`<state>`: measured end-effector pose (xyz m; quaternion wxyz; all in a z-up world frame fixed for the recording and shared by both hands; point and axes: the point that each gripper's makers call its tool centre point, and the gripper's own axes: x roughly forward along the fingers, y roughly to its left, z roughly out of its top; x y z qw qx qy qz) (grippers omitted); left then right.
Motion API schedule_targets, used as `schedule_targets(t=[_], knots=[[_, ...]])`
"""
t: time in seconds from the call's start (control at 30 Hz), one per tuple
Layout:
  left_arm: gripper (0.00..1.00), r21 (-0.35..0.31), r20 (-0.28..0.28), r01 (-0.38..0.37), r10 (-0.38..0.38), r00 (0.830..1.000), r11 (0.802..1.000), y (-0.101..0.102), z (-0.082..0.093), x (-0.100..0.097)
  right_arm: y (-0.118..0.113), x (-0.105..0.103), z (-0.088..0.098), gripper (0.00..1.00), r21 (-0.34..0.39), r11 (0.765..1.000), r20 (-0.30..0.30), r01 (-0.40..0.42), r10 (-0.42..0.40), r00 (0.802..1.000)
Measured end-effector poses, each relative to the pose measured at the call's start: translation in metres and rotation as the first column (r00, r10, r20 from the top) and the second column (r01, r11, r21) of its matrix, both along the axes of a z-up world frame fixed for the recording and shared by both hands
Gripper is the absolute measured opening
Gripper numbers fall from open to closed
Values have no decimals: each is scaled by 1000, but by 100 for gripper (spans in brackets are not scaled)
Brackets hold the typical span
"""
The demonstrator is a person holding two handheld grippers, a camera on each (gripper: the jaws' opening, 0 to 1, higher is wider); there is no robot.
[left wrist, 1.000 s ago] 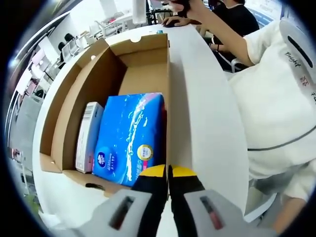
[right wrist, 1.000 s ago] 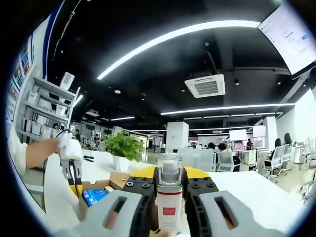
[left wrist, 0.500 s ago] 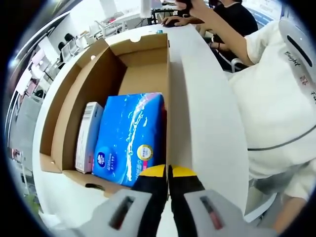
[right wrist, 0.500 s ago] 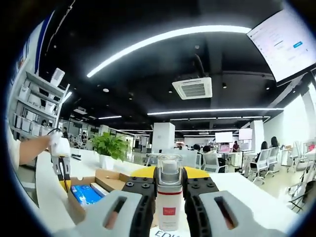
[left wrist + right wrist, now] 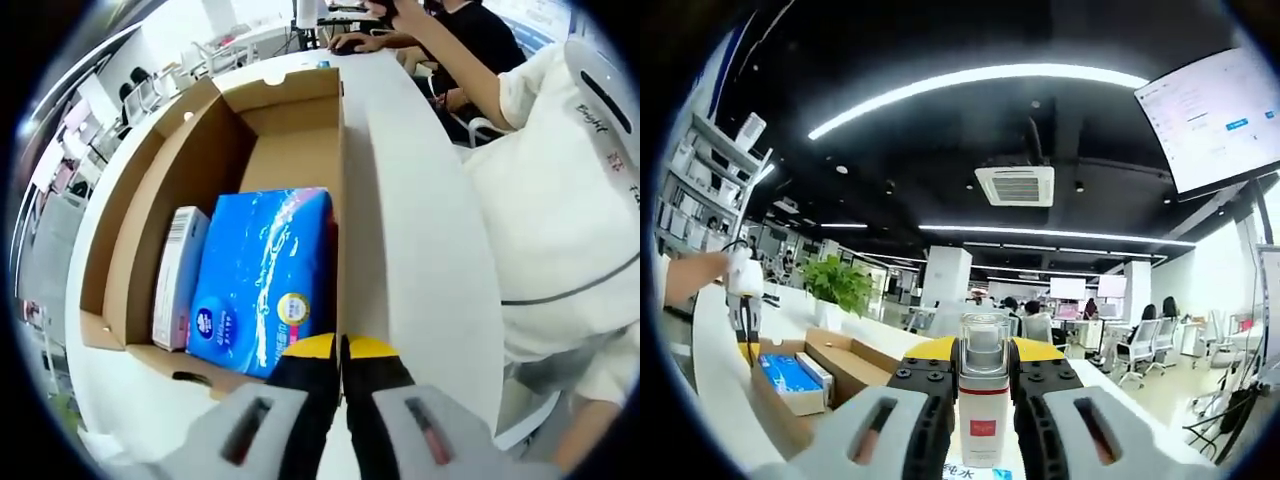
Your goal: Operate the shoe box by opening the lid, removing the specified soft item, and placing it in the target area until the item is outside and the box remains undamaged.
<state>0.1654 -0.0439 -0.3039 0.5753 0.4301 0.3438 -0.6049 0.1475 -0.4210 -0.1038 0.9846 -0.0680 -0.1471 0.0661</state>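
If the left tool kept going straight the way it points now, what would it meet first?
Most likely the blue soft pack in the open cardboard box, just beyond the shut left tool. Depth is unclear; it might clip the box's near edge first.

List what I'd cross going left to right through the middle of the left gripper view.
Cardboard box wall → white carton → blue tissue pack → white table → person's white sleeve.

left gripper view close over shoe box (image 5: 215, 150), right gripper view facing the ceiling, perhaps sharing it (image 5: 835, 365)
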Motion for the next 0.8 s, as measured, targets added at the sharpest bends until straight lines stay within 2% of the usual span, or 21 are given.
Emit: schedule_targets(t=[0.43, 0.8], knots=[[1, -1, 0, 0, 0, 1000, 1000, 0, 0, 0, -16, -6, 1, 18, 11, 999, -1, 36, -36, 999], [1, -3, 0, 0, 0, 1000, 1000, 0, 0, -1, -35, 2, -26, 18, 55, 996, -54, 68, -65, 996]])
